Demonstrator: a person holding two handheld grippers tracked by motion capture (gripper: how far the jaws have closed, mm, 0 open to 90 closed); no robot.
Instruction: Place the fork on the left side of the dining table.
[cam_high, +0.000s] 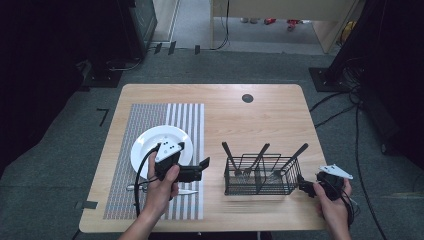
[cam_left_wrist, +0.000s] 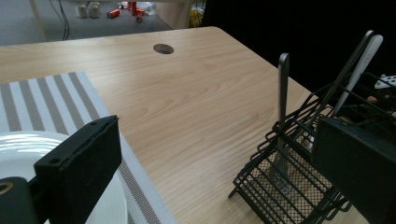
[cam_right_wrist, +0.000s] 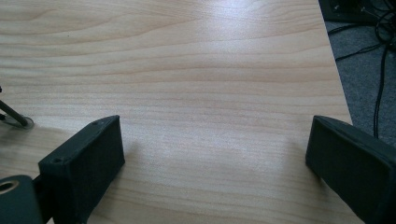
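A white plate (cam_high: 150, 145) sits on a grey striped placemat (cam_high: 150, 117) at the table's left. My left gripper (cam_high: 201, 169) hovers over the plate's near right edge, pointing right, open with nothing between its jaws. In the left gripper view, the left gripper (cam_left_wrist: 215, 163) frames the plate (cam_left_wrist: 23, 154) on one side and a black wire basket (cam_left_wrist: 289, 186) on the other. The basket (cam_high: 260, 175) holds three dark-handled utensils (cam_high: 257, 156) standing upright. My right gripper (cam_high: 303, 184) is at the basket's right end, low over bare wood; the right gripper (cam_right_wrist: 215, 163) is open and empty.
A silver utensil (cam_high: 187, 191) lies on the placemat under my left hand. A round cable hole (cam_high: 247, 98) is at the table's far middle. The table's right edge (cam_right_wrist: 338, 84) is close to the right gripper, with cables on the floor beyond.
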